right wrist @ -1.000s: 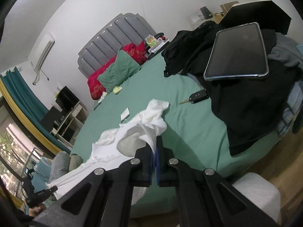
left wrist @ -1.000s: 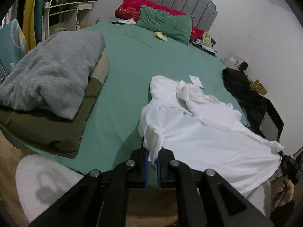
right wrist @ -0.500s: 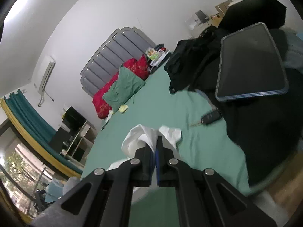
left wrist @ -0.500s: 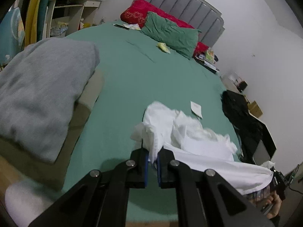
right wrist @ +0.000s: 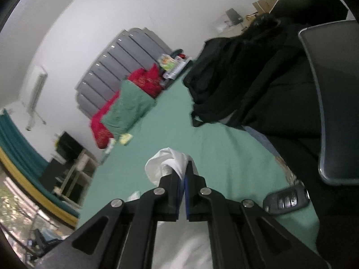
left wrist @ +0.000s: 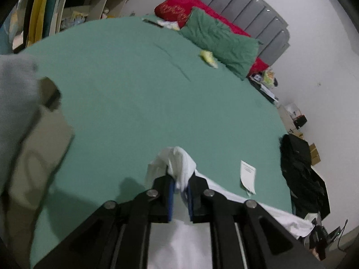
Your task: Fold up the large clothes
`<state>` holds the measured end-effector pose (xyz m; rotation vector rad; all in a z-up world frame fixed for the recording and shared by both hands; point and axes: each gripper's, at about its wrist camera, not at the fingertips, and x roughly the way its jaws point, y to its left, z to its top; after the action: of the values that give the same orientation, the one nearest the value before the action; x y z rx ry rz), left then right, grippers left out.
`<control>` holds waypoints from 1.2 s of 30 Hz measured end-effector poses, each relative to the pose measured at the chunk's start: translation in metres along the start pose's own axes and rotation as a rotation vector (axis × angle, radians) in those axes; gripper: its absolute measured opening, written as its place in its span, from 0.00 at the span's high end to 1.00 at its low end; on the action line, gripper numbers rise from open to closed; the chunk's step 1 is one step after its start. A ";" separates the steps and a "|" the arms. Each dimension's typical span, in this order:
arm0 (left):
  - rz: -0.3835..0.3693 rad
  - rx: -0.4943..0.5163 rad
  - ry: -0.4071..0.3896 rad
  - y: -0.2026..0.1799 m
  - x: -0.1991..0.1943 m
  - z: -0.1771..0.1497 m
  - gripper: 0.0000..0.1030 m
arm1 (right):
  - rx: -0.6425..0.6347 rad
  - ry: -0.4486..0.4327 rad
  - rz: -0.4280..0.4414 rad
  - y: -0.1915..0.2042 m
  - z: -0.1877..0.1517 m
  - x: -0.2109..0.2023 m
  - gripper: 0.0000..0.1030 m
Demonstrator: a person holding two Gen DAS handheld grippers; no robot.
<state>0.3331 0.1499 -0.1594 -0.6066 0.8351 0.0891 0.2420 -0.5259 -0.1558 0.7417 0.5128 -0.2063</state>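
Your left claw and right claw each pinch a bunched corner of the white garment above the green bed.

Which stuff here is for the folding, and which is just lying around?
For the folding: white cloth garment, left gripper, right gripper.

Just lying about: green pillow, black car key fob, white paper slip, black clothes pile.

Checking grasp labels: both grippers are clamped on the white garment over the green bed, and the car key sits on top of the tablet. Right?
One slip: the car key lies on the green bed, beside and below the tablet, not on it. The right wrist view shows this. The left gripper and right gripper are clamped on the white garment.
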 end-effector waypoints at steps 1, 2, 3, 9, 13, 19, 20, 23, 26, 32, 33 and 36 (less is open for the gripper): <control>0.013 -0.013 0.010 0.003 0.010 0.003 0.54 | -0.008 0.011 -0.022 -0.003 0.000 0.014 0.81; 0.013 -0.038 0.011 0.010 0.018 0.007 0.37 | 0.000 0.018 -0.033 -0.008 -0.001 0.024 0.50; 0.008 -0.062 0.008 0.016 0.020 0.008 0.15 | 0.021 0.025 -0.031 -0.014 -0.002 0.032 0.35; 0.046 -0.039 -0.001 0.039 -0.001 -0.015 0.14 | 0.007 0.079 -0.024 -0.025 -0.027 0.018 0.25; 0.097 0.043 0.121 0.045 0.002 -0.057 0.14 | -0.014 0.157 -0.029 -0.028 -0.068 -0.008 0.25; 0.193 0.279 0.199 0.034 0.014 -0.113 0.35 | -0.063 0.365 -0.031 -0.029 -0.129 0.000 0.95; 0.206 0.303 0.208 0.031 0.014 -0.118 0.44 | -0.064 0.351 -0.015 -0.029 -0.133 -0.004 0.95; 0.156 0.289 0.254 0.025 0.005 -0.124 0.94 | -0.054 0.347 -0.030 -0.028 -0.130 -0.017 0.98; 0.152 0.264 0.223 0.024 -0.019 -0.128 0.95 | -0.060 0.304 -0.035 -0.026 -0.123 -0.049 0.98; 0.128 0.255 0.194 0.032 -0.075 -0.152 0.95 | -0.067 0.278 -0.013 -0.028 -0.120 -0.110 0.98; 0.127 0.256 0.199 0.035 -0.080 -0.155 0.95 | -0.064 0.281 -0.008 -0.029 -0.122 -0.115 0.98; 0.132 0.258 0.236 0.043 -0.090 -0.172 0.95 | -0.054 0.294 0.003 -0.030 -0.127 -0.127 0.98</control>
<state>0.1434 0.1075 -0.2032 -0.3221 1.0957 0.0285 0.0754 -0.4600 -0.1868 0.7236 0.7937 -0.0800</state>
